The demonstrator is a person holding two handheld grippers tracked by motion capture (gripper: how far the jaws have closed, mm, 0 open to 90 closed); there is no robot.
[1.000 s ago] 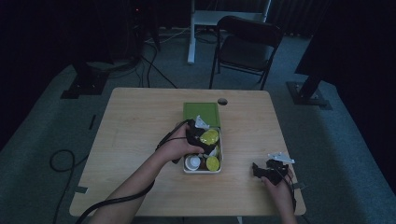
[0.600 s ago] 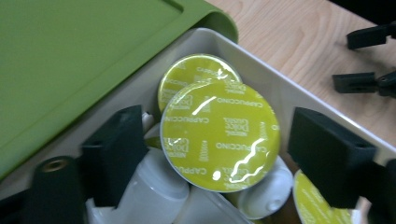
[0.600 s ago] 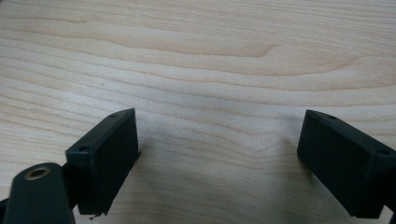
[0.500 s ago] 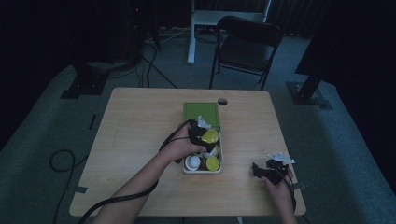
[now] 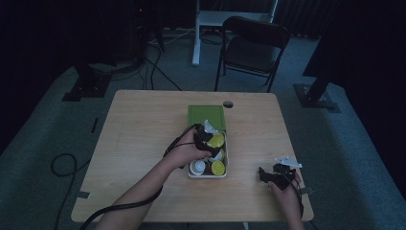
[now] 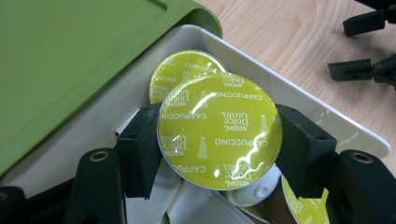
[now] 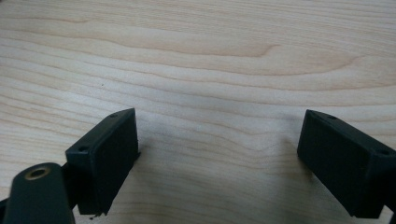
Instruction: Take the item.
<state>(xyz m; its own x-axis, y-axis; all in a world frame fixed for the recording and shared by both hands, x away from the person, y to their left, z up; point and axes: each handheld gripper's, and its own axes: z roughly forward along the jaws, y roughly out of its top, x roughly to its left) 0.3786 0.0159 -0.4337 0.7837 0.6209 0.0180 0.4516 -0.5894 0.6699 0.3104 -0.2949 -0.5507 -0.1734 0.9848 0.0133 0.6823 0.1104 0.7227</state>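
left gripper point(image 6: 219, 140) clenched on round glossy yellow-green capsule point(image 6: 219, 129) over white plastic tray point(image 6: 299, 100).

We see a glossy yellow foil capsule lid point(image 6: 219, 133), matt black plastic claw pads point(image 6: 140, 151), a smooth white plastic tray point(image 6: 322, 119) and a pale wood-grain table point(image 7: 196, 56).

The held capsule point(image 6: 219, 130) hides most of the capsule beneath point(image 6: 180, 74).

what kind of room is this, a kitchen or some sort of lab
Probably a recording studio or lab, not a kitchen: a light wooden table stands on grey carpet among dark curtains, black equipment stands with floor cables, and a black folding chair.
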